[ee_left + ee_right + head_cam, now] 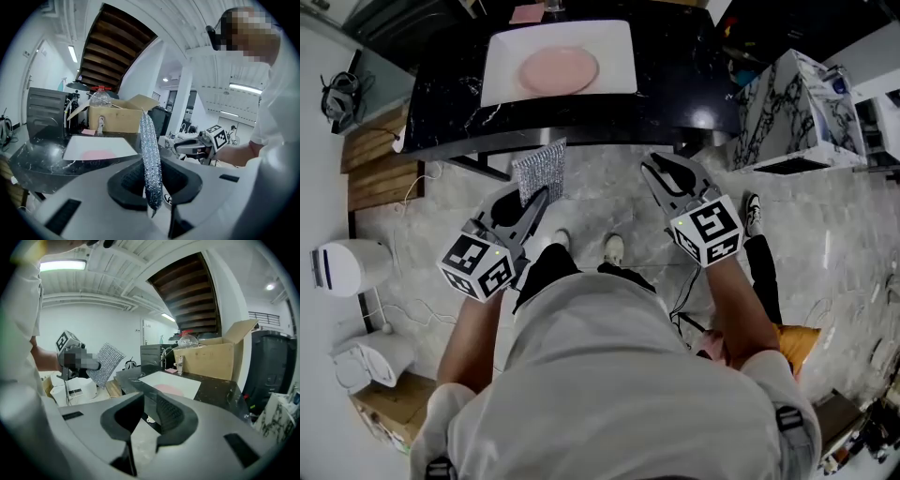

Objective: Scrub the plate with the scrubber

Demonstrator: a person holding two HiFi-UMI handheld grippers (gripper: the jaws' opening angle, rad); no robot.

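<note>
While short of the counter (675,94), got left gripper (534,208) clamped on the silvery scrubber (540,169). Got right gripper (661,173) gaping empty; can spot the pink plate (559,70) well ahead on a white tray (614,47).

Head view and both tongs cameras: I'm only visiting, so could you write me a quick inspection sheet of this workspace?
Surface: black marbled counter bearing a white tray.
Job's things: pink plate lies on the tray; silvery scrubber is held short of the counter, clear of the plate.
Clutter: small pink item at the counter's far edge; cardboard box and plastic bottle beyond.
Tongs: left tongs shut on the scrubber; right tongs open, empty.
Cables: thin cables on the floor at left.
Surroundings: pale stone floor; white appliance at left; marbled box at right.
</note>
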